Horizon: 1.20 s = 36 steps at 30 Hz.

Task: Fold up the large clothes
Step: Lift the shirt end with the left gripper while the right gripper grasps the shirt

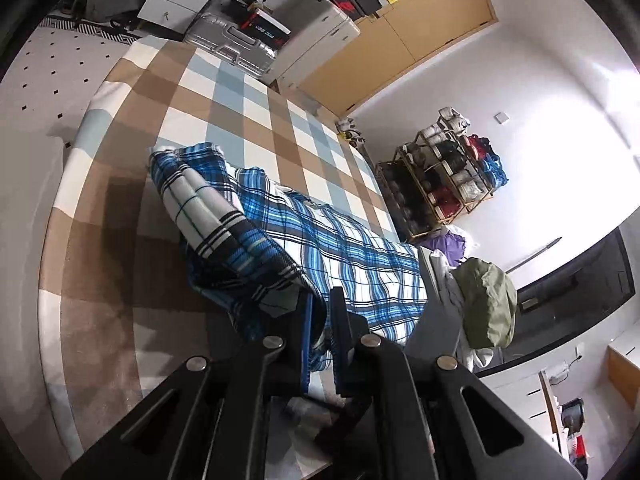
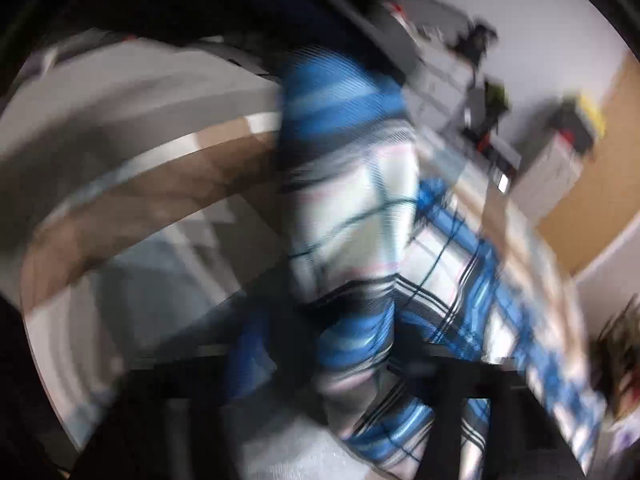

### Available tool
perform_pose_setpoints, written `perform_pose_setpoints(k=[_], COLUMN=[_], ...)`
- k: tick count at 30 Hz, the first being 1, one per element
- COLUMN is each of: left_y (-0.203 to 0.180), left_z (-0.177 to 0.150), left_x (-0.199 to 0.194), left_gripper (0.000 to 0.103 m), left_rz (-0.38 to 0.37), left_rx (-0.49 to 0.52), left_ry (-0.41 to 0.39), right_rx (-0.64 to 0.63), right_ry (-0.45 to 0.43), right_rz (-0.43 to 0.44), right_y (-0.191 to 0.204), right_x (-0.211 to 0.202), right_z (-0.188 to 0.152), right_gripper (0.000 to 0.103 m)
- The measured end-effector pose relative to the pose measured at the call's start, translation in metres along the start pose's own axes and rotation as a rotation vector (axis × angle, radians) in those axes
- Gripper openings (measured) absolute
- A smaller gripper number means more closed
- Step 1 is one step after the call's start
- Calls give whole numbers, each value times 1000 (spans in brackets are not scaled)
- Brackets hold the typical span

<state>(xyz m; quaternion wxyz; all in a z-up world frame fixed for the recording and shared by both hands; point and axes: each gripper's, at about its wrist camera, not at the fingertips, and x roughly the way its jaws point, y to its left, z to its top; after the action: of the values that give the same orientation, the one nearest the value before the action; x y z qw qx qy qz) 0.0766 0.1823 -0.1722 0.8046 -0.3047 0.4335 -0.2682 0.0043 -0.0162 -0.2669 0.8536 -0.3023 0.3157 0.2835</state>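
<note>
A blue, white and black plaid shirt (image 1: 360, 248) lies on a bed with a brown, white and pale-blue checked cover (image 1: 224, 92). My left gripper (image 1: 320, 304) is shut on a bunched edge of the shirt and holds that fold raised off the bed. The right wrist view is heavily blurred. There the shirt (image 2: 348, 200) runs up the middle of the picture, and my right gripper (image 2: 356, 348) shows as dark fingers on either side of a narrow band of cloth that looks pinched between them.
A silver suitcase (image 1: 236, 44) and boxes stand past the bed's far end, before a wooden wardrobe (image 1: 420, 28). A wire shelf rack (image 1: 440, 176) full of items lines the right wall. An olive bag (image 1: 484, 300) sits on piled clothes beside the bed.
</note>
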Motion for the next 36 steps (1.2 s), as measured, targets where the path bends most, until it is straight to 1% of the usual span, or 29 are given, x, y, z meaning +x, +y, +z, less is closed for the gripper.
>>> perform_pose_setpoints(k=[1,2,3,4,6,7,8,9,10,11,13,14,15,16,18,19,21,23,24,25,26,27,30,31,32,33,34,36], left_y=[5,12,19,27,41,51,60,66,77,83,91,90,84,79,78,79,80,80,78,74,70,65,62,63,63,65,63,60], left_z=[0,1,-2,-5,-10,-10,-11,-12,-14,-17,-23,-23,-21,-18,-14,-12,-5,1,3,6,8,10,9,9,10,7,7,5], left_x=[-2,-6,-6,-10,-17,-19,-19,-16,-6,4,23,34,37,40,53,55,63,70,72,73,72,72,70,69,69,68,65,61], left_gripper=[3,6,18,27,71,77,81,81,81,81,81,81,81,81,81,81,81,81,77,68,46,30,13,12,10,9,9,8], left_rz=[57,110,159,186,177,150,105,68,2,-32,-79,-93,-103,-133,-208,-222,-221,-205,-200,-199,-181,-131,-65,-56,-48,-43,-54,-42], left_rx=[-13,-34,-58,-90,-175,-248,-313,-349,-409,-451,-515,-512,-488,-468,-501,-515,-525,-506,-496,-473,-446,-411,-386,-386,-385,-382,-371,-348], left_ry=[-12,-12,-11,-22,-47,-55,-47,-29,17,61,132,157,147,139,149,147,127,121,120,110,102,100,95,90,85,80,69,70], right_rx=[82,141,216,303,393,412,414,408,400,402,431,449,464,470,465,461,444,420,412,401,395,386,373,363,342,321,309,336], right_ry=[5,-2,-19,-44,-69,-74,-75,-76,-80,-82,-93,-101,-110,-119,-124,-119,-113,-110,-112,-109,-104,-99,-77,-67,-66,-73,-95,-135], right_rz=[34,81,145,200,264,285,290,286,283,282,296,309,317,319,318,319,312,306,305,308,313,318,329,326,297,276,262,234], right_y=[-16,-28,-42,-59,-78,-82,-84,-84,-84,-86,-89,-91,-94,-96,-93,-92,-87,-84,-83,-82,-82,-81,-83,-84,-85,-86,-91,-106], right_x=[2,1,-1,-7,-13,-15,-17,-19,-21,-22,-25,-27,-27,-28,-30,-30,-32,-34,-35,-36,-36,-35,-33,-33,-36,-40,-47,-61], right_z=[1,0,-2,-5,-9,-12,-13,-14,-15,-15,-13,-14,-13,-12,-13,-13,-14,-15,-16,-17,-18,-19,-23,-25,-27,-29,-34,-47], right_gripper=[15,13,10,9,8,8,8,8,8,8,8,8,8,8,8,8,8,8,8,8,8,8,9,14,17,30,45,66])
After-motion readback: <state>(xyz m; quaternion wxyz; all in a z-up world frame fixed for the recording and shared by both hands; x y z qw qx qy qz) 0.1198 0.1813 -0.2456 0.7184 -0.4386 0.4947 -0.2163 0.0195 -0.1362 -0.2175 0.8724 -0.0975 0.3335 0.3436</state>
